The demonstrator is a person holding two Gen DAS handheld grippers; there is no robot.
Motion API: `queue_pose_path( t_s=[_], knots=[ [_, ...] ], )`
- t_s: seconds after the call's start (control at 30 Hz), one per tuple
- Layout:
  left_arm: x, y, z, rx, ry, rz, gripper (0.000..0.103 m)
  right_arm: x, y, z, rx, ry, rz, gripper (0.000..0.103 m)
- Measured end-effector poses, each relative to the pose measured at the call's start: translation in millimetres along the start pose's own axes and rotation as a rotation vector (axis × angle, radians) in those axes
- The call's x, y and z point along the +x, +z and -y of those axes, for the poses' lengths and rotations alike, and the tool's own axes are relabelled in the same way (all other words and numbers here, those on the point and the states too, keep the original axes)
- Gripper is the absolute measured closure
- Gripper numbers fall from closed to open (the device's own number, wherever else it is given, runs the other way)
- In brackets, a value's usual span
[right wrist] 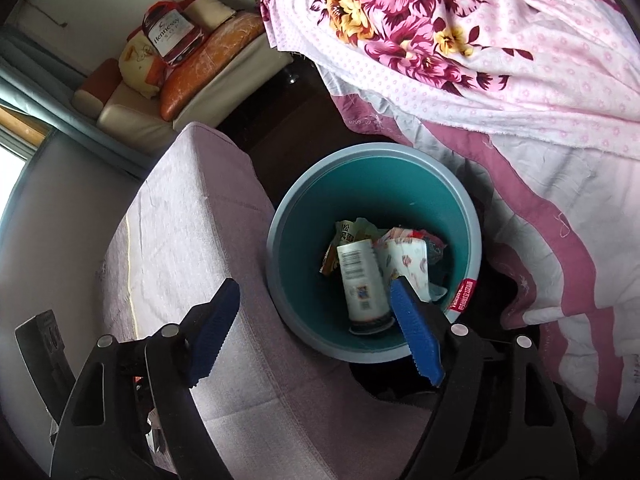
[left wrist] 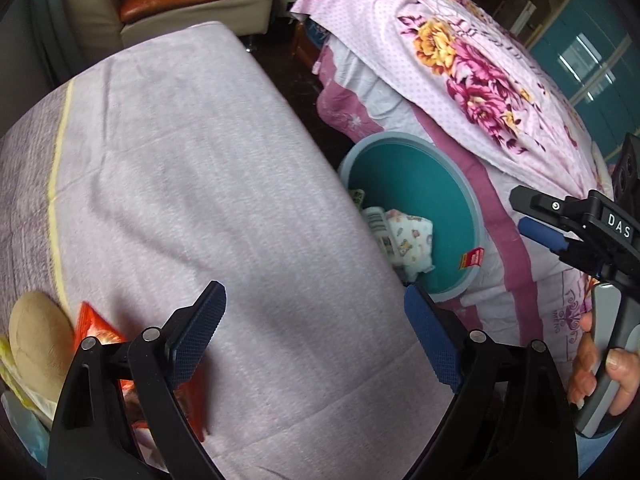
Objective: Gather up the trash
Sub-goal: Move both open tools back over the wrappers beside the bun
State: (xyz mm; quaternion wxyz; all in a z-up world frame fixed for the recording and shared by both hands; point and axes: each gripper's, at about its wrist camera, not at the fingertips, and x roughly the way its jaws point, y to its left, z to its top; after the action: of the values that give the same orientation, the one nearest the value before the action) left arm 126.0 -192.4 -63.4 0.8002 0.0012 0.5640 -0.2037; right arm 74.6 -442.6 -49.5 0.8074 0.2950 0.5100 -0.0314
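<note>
Hennessy bag (right wrist: 170,34) on sofa, "DAS" on right tool (left wrist: 528,216), both tools wide open, empty, left tool (left wrist: 316,320)

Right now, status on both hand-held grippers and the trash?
Left hand-held gripper open, empty. Right hand-held gripper open above teal bin. Bottle, wrappers inside. Orange wrapper left on purple cloth.

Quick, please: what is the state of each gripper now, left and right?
Left gripper: open, holding nothing, over the lilac cloth.
Right gripper: open, holding nothing, above the teal trash bin.
</note>
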Motion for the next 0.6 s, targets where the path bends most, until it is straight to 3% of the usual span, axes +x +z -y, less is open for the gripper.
queue_pose_path(
  t_s=[0.6],
  knots=[
    [-57.4,-39.7,-49.6,-0.074,-0.016,0.084,0.012,-4.1,-35.2,-66.3,-0.108,0.017,-0.068,0.021]
  ],
)
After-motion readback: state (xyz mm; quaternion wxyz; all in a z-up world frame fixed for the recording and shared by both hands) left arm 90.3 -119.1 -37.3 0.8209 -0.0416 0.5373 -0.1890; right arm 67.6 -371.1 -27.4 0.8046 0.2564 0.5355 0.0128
